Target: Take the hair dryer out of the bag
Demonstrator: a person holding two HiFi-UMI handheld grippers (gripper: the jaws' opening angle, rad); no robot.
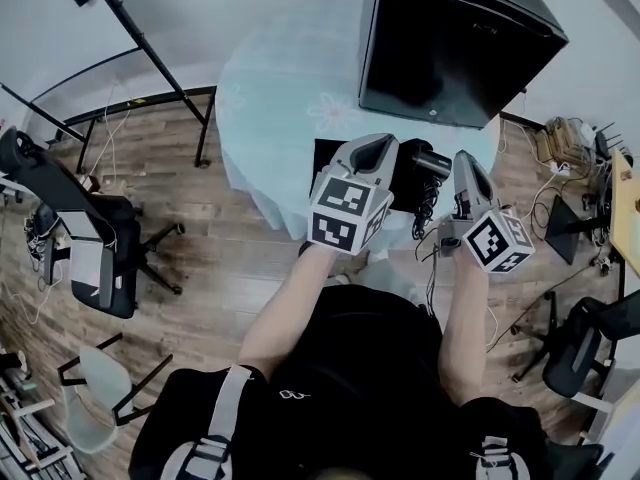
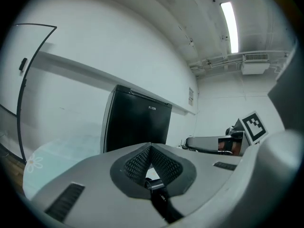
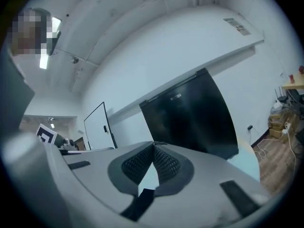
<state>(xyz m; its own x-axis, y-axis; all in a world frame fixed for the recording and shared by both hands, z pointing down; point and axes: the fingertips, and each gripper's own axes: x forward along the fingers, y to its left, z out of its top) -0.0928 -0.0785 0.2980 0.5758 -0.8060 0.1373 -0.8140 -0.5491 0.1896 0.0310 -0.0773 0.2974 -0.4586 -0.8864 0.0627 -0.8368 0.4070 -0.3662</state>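
Note:
The black hair dryer (image 1: 431,161) lies on the pale blue tablecloth (image 1: 270,88), its cord (image 1: 430,213) trailing over the table's near edge. The black bag (image 1: 327,158) lies flat just left of it. Both grippers are held up in the air over the table's near edge, above these things and apart from them. My left gripper (image 1: 375,143) (image 2: 150,146) is shut, pads meeting at the tips. My right gripper (image 1: 465,158) (image 3: 153,145) is shut too. A dark shape shows low in the gap of each; I cannot tell what it is.
A black cabinet (image 1: 455,38) (image 2: 137,127) (image 3: 194,118) stands at the table's far right. Office chairs (image 1: 95,243) stand on the wood floor at left, another chair (image 1: 575,343) and cables at right. A whiteboard stand (image 1: 150,58) is at the far left.

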